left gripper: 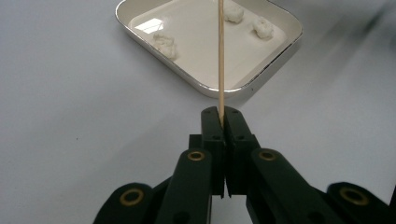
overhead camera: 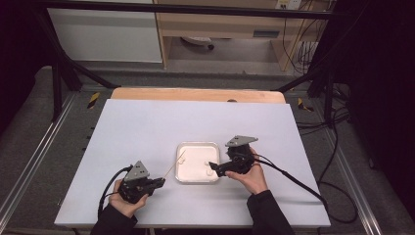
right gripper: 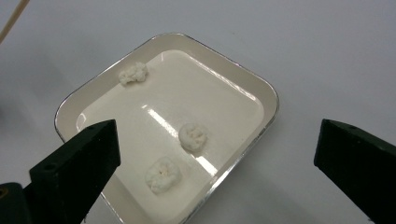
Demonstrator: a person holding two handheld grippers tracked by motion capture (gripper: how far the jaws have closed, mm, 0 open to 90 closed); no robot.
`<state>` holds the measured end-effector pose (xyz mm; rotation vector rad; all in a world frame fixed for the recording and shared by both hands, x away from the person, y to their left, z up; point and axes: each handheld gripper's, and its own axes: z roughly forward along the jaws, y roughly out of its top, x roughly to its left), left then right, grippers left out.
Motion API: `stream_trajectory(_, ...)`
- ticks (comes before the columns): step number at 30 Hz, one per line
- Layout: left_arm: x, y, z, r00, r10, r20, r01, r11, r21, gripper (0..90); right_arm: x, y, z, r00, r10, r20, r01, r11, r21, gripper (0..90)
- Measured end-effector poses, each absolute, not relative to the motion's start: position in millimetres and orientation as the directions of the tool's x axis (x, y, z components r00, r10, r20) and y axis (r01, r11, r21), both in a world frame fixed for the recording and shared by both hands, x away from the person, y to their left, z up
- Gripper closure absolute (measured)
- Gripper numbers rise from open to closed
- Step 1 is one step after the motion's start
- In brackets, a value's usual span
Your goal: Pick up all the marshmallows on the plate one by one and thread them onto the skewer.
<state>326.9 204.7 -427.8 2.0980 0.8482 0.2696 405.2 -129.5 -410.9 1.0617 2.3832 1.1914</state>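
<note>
A shallow white tray (overhead camera: 188, 179) sits at the middle of the table with three small white lumps in it (right gripper: 193, 136). My left gripper (overhead camera: 160, 181) lies near the table's front left, shut on a thin wooden skewer (left gripper: 221, 56). The skewer points forward over the tray's rim (left gripper: 201, 86). My right gripper (overhead camera: 215, 169) hovers at the tray's right side. In the right gripper view its jaws stand wide open (right gripper: 218, 135) above the tray (right gripper: 268, 93), with nothing between them. The skewer's tip (right gripper: 11, 21) shows at the top left of that view.
The white tabletop (overhead camera: 147, 127) ends in a wooden strip (overhead camera: 195, 94) at the back. A black cable (overhead camera: 303, 183) trails from the right gripper over the table's right edge. Dark frame posts and floor cables stand beyond the table.
</note>
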Motion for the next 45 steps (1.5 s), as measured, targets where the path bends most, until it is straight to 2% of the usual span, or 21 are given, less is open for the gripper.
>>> stream_trajectory(3,327,204,-428,0.749,0.655,-0.097,0.472,-0.426,0.771,88.4,410,-121,-414,-0.691,0.719,0.074,0.497,0.398,0.771,1.7)
stream_trajectory(6,327,203,-428,0.751,0.653,-0.092,0.468,-0.429,0.772,88.4,414,-111,-417,-0.704,0.705,0.087,0.494,0.397,0.774,9.6)
stream_trajectory(7,327,203,-428,0.751,0.654,-0.091,0.467,-0.429,0.773,88.4,414,-111,-417,-0.704,0.705,0.087,0.494,0.397,0.774,9.6)
stream_trajectory(8,327,203,-428,0.751,0.653,-0.091,0.466,-0.428,0.774,88.4,417,-107,-420,-0.718,0.689,0.094,0.488,0.404,0.774,14.9)
stream_trajectory(14,326,202,-429,0.754,0.651,-0.091,0.464,-0.429,0.775,88.4,422,-101,-431,-0.724,0.680,0.116,0.511,0.415,0.753,32.8)
stream_trajectory(23,325,200,-429,0.754,0.651,-0.086,0.461,-0.432,0.775,88.4,424,-98,-442,-0.716,0.688,0.115,0.539,0.441,0.718,51.6)
stream_trajectory(36,326,199,-430,0.757,0.647,-0.088,0.463,-0.436,0.772,88.4,423,-97,-449,-0.729,0.680,0.081,0.517,0.468,0.717,66.3)
stream_trajectory(45,325,197,-431,0.758,0.646,-0.088,0.462,-0.438,0.771,88.4,422,-105,-446,-0.721,0.682,0.123,0.524,0.420,0.741,71.8)
